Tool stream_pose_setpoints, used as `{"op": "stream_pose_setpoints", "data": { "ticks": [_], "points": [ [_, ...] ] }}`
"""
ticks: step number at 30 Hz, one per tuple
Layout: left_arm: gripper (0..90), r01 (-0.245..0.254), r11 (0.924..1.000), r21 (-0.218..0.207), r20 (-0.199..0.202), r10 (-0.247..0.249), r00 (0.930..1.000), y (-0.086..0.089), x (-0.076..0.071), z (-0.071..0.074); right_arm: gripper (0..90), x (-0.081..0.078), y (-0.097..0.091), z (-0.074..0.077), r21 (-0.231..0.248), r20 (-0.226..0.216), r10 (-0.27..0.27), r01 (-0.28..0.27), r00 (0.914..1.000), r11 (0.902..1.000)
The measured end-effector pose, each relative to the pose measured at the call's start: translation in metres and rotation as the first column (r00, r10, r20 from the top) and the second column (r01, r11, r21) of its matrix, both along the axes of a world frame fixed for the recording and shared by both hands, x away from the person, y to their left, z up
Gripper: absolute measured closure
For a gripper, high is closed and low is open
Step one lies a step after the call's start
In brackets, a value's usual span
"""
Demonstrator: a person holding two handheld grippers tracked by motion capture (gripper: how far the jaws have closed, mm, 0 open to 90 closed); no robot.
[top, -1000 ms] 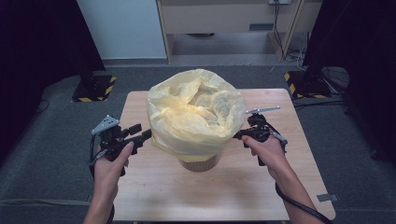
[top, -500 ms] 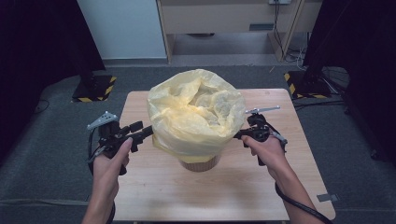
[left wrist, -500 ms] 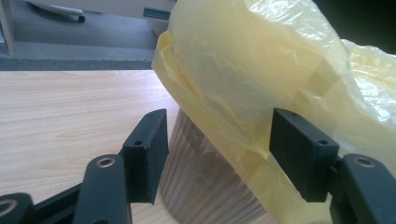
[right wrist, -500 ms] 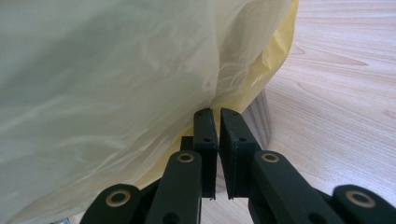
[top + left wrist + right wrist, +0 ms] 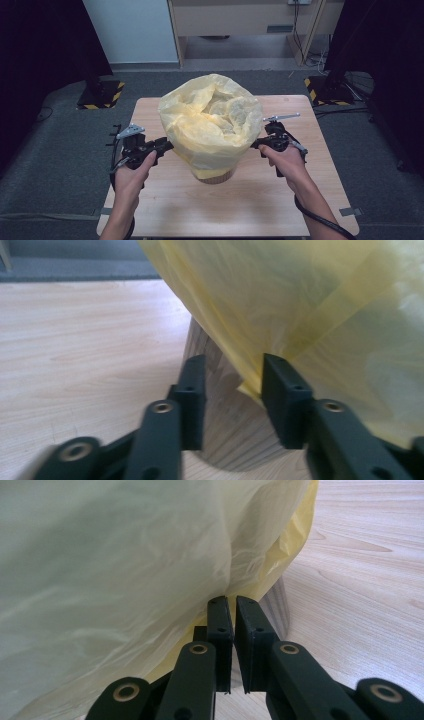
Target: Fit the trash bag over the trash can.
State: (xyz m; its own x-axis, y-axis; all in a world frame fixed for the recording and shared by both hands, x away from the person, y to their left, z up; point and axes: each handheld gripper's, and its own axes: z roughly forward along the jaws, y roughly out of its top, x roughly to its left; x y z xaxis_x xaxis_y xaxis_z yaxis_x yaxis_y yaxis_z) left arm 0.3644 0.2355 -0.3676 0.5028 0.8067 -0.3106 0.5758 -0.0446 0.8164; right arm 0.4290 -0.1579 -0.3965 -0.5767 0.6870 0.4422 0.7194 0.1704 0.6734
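Two tools flank the bag (image 5: 210, 125): right tool (image 5: 232, 602) pinches its film, left tool (image 5: 232, 377), just closing, stays spread at the hem. Grip before pulling down evenly over the bin (image 5: 220, 405).

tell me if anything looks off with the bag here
The yellow bag is not pulled down snug: it balloons over the wooden bin, its hem loose partway down the wall, leaving the base bare. No tear or spill shows.

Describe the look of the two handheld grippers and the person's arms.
Both grippers, left and right, are black, with flat rectangular pads on linkage arms with brass-coloured pivot rings. Each carries a grey three-cornered plate on top. A black cable trails from the right one. No sleeves cover the forearms.
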Motion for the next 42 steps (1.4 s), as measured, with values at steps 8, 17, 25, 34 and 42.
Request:
{"op": "stream_pose_setpoints", "data": {
  "ticks": [8,17,25,34,42],
  "points": [
    [87.7,-0.003,0.9998,0.02,-0.005,0.003,1.0,-0.007,0.009,-0.011,86.6,0.0,-0.001,-0.001,0.007,0.004,0.006,-0.006,1.0,1.0],
    [90.0,-0.011,0.9959,0.09,-0.044,0.015,0.9989,-0.009,0.024,-0.027,85.9,-0.002,-0.002,-0.002,0.012,0.005,0.007,-0.007,1.0,0.9999],
    [90.0,-0.027,0.9935,0.111,-0.06,0.034,0.9976,-0.005,0.036,-0.032,78.7,-0.004,-0.014,0.002,0.03,0.017,-0.032,0.032,0.9993,0.999],
    [90.0,-0.024,0.9833,0.18,-0.052,0.034,0.998,-0.007,0.045,-0.024,62.6,-0.006,-0.02,0.003,0.052,0.034,-0.068,0.066,0.9971,0.9965],
    [90.0,-0.02,0.9777,0.209,-0.051,0.032,0.9982,-0.009,0.046,-0.025,57.2,-0.001,-0.029,0.012,0.106,0.047,-0.12,0.114,0.9917,0.9878]
  ]
}}
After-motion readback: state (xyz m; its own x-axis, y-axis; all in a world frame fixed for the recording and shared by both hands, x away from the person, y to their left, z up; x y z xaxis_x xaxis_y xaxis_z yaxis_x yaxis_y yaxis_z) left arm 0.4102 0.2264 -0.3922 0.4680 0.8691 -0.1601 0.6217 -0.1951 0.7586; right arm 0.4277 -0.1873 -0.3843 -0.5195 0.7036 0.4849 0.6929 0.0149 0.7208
